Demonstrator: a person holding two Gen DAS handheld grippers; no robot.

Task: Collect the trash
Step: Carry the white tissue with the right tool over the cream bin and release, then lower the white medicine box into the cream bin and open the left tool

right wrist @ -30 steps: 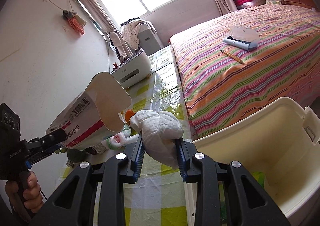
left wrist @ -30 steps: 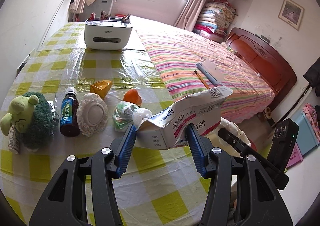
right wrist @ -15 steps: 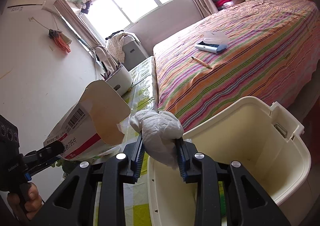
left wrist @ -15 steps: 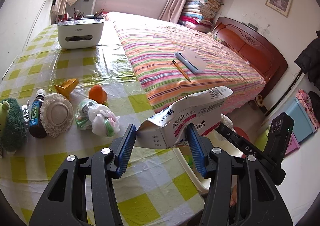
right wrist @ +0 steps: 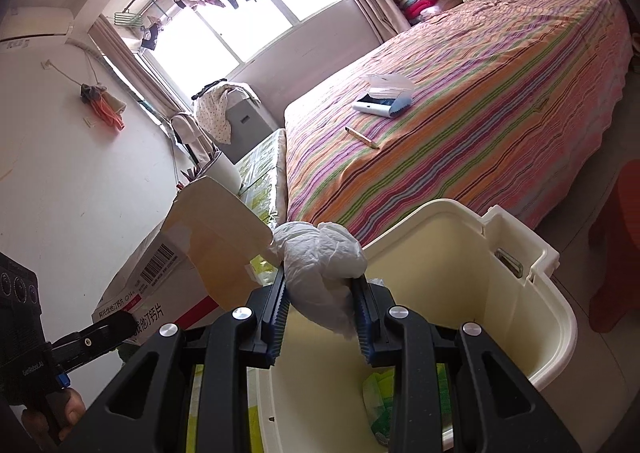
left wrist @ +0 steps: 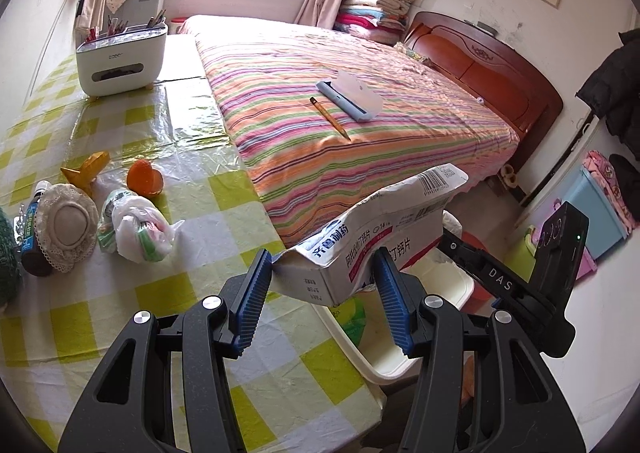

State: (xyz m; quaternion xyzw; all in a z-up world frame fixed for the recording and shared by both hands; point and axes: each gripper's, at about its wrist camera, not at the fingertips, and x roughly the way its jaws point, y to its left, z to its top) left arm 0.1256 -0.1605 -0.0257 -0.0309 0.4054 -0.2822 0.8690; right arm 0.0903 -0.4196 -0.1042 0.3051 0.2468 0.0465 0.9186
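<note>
My left gripper [left wrist: 322,293] is shut on a crumpled white medicine box [left wrist: 372,237] with a red stripe and a barcode, held over the table's right edge beside the cream trash bin [left wrist: 436,293]. In the right wrist view the same box [right wrist: 168,281] hangs at the left. My right gripper [right wrist: 322,317] is shut on a wad of white tissue [right wrist: 320,257], above the open cream bin [right wrist: 500,293]. Green and white wrappers [right wrist: 380,393] lie on the bin's floor. On the table remain a knotted plastic bag of scraps [left wrist: 136,229] and an orange peel [left wrist: 144,183].
The yellow-checked table [left wrist: 120,313] also bears a white desk organiser [left wrist: 120,61], a dark bottle [left wrist: 32,237], a lace-covered round item [left wrist: 66,227] and a yellow folded paper [left wrist: 86,169]. A striped bed [left wrist: 340,113] with a pencil and a case runs alongside. A red stool [right wrist: 616,249] stands right of the bin.
Both grippers have swung right, away from the table towards the bin. The bin now lies right under the tissue wad, and the box has reached the table edge. Neither grip has changed.
</note>
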